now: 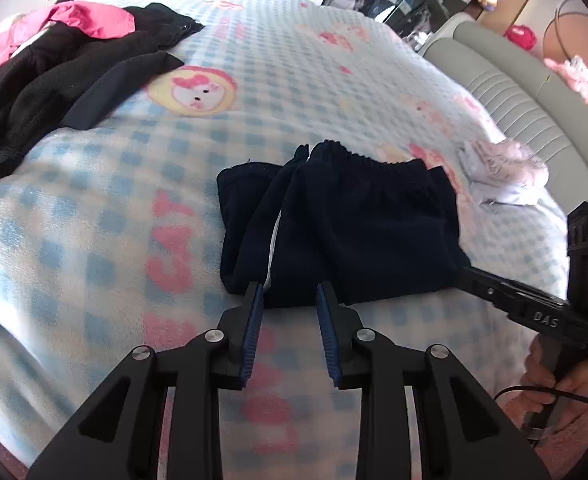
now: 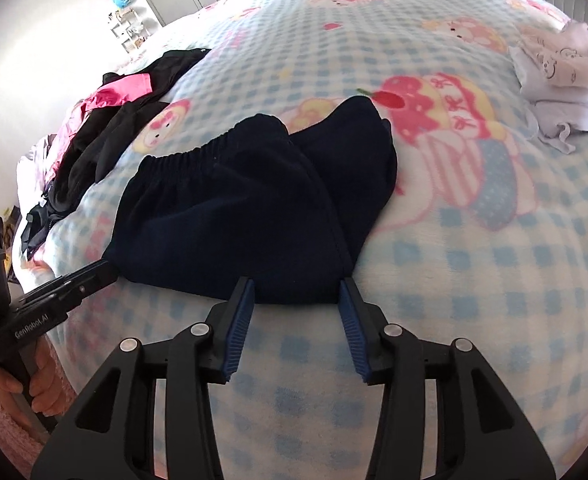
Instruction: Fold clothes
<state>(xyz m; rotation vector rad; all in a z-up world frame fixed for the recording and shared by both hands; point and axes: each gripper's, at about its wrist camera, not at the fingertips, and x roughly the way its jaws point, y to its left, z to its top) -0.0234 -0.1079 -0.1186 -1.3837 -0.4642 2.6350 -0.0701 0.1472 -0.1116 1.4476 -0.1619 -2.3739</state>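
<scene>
A folded pair of dark navy shorts [image 1: 341, 224] with an elastic waistband lies on the checked blanket; it also shows in the right wrist view [image 2: 254, 200]. My left gripper [image 1: 290, 290] is open, its blue-padded fingertips at the near edge of the shorts, holding nothing. My right gripper [image 2: 297, 284] is open, its fingertips at another edge of the shorts, holding nothing. Each gripper shows in the other's view: the right gripper's body [image 1: 533, 304] at the shorts' right corner, the left gripper's body [image 2: 54, 296] at their left corner.
A pile of black and pink clothes [image 1: 66, 72] lies at the far left of the bed, also in the right wrist view [image 2: 106, 120]. A folded white printed garment [image 1: 501, 172] lies to the right, also in the right wrist view [image 2: 565, 76]. A padded headboard [image 1: 533, 92] borders the bed.
</scene>
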